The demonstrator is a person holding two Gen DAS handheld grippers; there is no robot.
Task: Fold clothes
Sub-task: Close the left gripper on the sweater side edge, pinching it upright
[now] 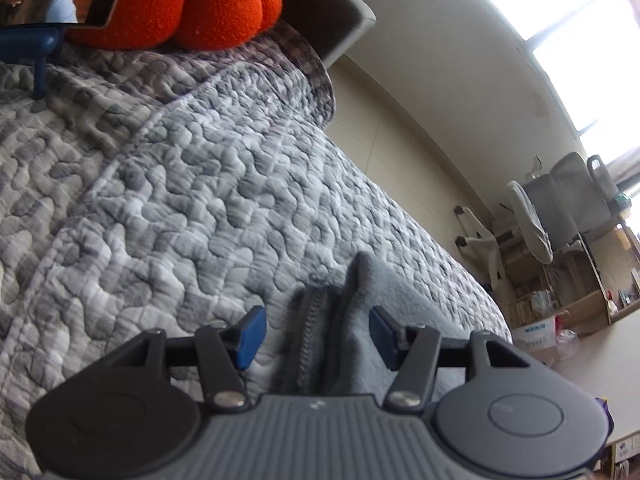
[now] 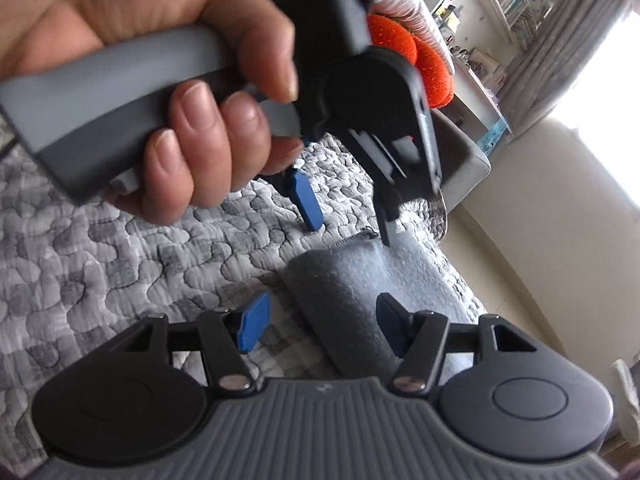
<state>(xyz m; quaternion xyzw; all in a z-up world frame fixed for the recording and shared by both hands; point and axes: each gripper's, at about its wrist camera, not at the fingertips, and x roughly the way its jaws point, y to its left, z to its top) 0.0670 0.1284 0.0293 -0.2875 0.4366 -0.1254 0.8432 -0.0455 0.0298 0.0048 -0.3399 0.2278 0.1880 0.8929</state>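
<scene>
The left gripper [image 1: 316, 334] has its blue-padded fingers [image 1: 252, 336] spread wide, and a bunched fold of the grey garment [image 1: 348, 320] rises between them without visibly touching either pad. A dark zipper [image 1: 310, 336] runs along that fold, nearer the left-side pad than the right. The garment lies on a quilted grey bedspread [image 1: 160, 200] — beyond the fingertips the quilt stretches away toward an orange cushion [image 1: 192, 4] at the far end.

In the right wrist view, the right gripper [image 2: 320, 326] is likewise splayed open, its pads straddling a rolled or folded part of the same grey garment [image 2: 360, 292], which passes between the fingers and extends ahead of them. Past the fingertips a hand [image 2: 180, 92] grips the grey handle of the left gripper [image 2: 348, 216], whose open fingers point down — one tip sits at the garment's far hemmed edge, the other over bare quilt [image 2: 120, 248] just beside it.
</scene>
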